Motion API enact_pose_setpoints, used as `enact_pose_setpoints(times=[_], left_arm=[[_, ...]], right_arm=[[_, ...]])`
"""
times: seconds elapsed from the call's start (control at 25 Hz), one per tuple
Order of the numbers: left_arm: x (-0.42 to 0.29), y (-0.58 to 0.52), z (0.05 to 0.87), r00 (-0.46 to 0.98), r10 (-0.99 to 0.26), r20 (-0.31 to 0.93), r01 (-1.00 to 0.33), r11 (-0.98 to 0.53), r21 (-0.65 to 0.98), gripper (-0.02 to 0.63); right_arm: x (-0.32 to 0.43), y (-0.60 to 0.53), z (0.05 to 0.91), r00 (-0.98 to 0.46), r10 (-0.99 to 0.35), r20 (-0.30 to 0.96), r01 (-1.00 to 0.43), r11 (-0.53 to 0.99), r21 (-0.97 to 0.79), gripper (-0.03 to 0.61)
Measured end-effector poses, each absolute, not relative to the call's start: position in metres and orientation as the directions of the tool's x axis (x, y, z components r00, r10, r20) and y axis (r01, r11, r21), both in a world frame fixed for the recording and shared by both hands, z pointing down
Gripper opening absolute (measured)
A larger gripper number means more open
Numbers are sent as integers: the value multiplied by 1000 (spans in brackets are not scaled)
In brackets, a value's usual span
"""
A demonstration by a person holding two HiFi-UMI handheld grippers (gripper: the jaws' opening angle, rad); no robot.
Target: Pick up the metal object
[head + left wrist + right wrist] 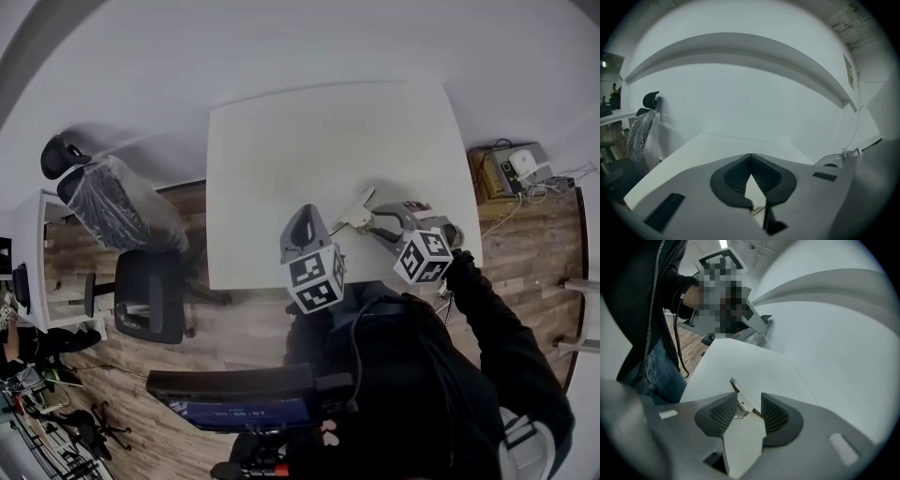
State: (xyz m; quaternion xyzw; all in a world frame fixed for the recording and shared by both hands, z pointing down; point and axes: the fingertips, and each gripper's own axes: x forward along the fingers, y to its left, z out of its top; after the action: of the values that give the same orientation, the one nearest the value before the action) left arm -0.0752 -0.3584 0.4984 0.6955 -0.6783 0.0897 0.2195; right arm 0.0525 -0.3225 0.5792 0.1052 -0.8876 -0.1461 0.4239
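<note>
Since I'm standing right next to it, here's the layout. The metal object (354, 208) lies flat on the white surface (281, 159), close to the surface's near edge and toward its right side. It's a thin, pale, longish strip, and it points slantwise away from that edge.

The right tongs (375, 226) tilt down at the surface just in from the near edge, and they're spread wide. One end of the metal object sits in the gap between the two ribbed pads (723, 411). It's right up by one pad, though I honestly can't tell if it touches. The other pad is clear of it, so nothing is squeezing it, and it rests on the surface.

The left tongs (307, 212) are over the same near edge, more toward the surface's middle. Their tips are pressed together with nothing in them.

The person's dark sleeve (497, 319) comes in by the surface's near right corner. Off the surface's left side there's a chair wrapped in plastic (117, 202) and a black chair (150, 295) on the wood floor (234, 314). Off its right side is a low stand (511, 169) with boxes and cables on it.
</note>
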Motion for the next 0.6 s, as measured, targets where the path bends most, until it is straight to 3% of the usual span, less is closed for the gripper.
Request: enact_pose_setpoints(times=[0.6], left_arm=[[-99,-381,509,121,-887,445,-978,-29,208,0]], right_arm=[[31,-324,623,-459,-242,855,175,919,354,132]])
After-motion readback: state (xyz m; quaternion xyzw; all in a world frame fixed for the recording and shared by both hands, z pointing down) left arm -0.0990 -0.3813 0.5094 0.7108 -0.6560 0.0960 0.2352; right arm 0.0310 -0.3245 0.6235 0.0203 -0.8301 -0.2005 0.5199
